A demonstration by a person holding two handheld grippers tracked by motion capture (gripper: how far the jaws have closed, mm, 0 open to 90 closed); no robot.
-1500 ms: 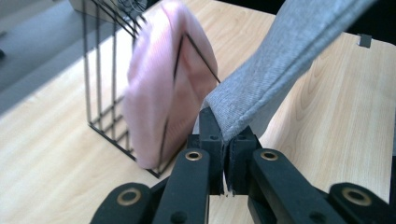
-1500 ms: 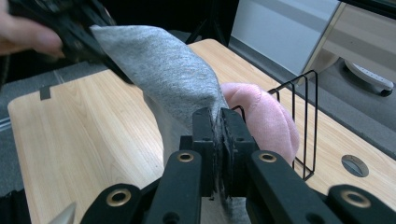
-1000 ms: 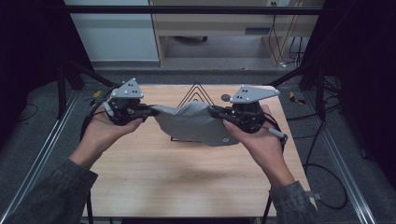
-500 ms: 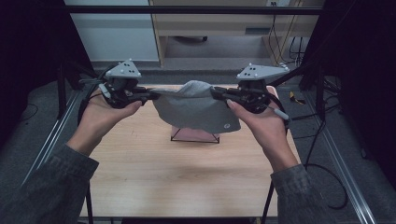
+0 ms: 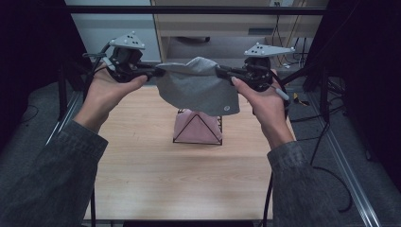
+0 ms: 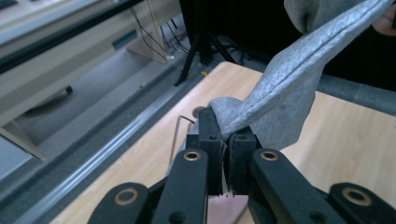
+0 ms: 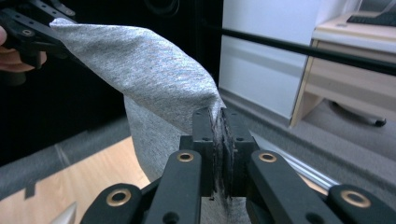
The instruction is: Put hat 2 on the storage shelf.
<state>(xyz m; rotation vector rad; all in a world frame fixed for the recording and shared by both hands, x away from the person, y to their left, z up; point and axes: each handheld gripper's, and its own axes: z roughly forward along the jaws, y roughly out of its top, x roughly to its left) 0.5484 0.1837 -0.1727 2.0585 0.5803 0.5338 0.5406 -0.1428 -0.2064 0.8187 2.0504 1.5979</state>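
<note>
Grey cloth hangs in the upper middle of the high view, stretched between two grippers held above a wooden table. The left gripper sits at the upper left of the frame, its jaws together on the cloth's left edge; the left hand wraps around it from below. The right gripper is at the upper right, clamped on the opposite edge, with the right hand beneath it. A small pale round tag shows near the cloth's lower right corner. Below the cloth, at the centre of the frame, a pink thing in a black wire frame rests on the table.

From the left gripper view, the black jaws rise from the bottom centre, pinched on a hemmed edge of the cloth, which runs up to the upper right corner. The table fills the right side.

From the right gripper view, the jaws at the bottom centre are shut on the cloth, which spreads to the upper left, where the left gripper grips its far end.
</note>
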